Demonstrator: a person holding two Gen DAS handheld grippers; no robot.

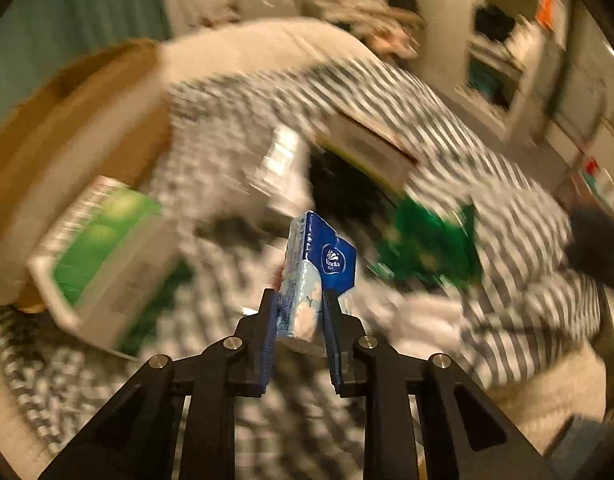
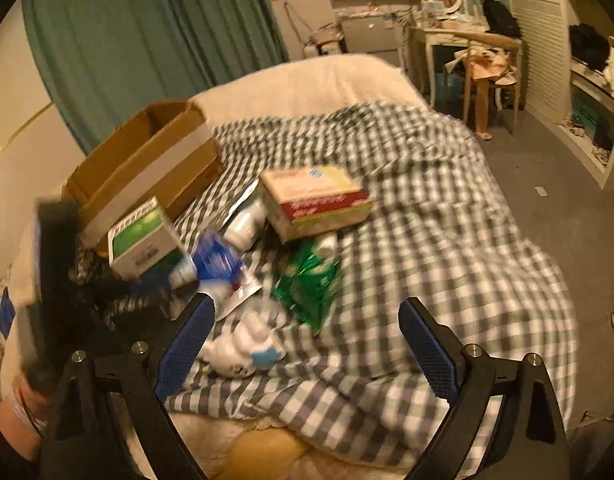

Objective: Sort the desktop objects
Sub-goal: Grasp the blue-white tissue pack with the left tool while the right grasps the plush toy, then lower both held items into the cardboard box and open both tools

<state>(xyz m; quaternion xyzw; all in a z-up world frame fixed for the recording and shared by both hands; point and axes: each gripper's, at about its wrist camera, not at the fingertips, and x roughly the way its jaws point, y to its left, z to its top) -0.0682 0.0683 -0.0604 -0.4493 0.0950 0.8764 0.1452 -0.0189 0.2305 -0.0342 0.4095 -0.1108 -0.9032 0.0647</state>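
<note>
Two boxes (image 2: 145, 236) (image 2: 315, 200) flank the left gripper's (image 1: 299, 308) tissue pack (image 1: 319, 268) (blurred).

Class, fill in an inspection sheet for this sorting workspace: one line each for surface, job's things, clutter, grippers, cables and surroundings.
Surface: a bed under a grey-and-white checked blanket, rumpled.
Job's things: open cardboard box at the blanket's far left; green-and-white carton beside it; red-and-yellow box; green foil packet; Vinda tissue pack.
Clutter: white plush toy and blurred white bottles, mid-pile.
Grippers: left gripper shut on the tissue pack, lifted; right gripper open, holding nothing.
Cables: nothing seen.
Surroundings: teal curtain, dressing table with oval mirror, chair, shelves.
</note>
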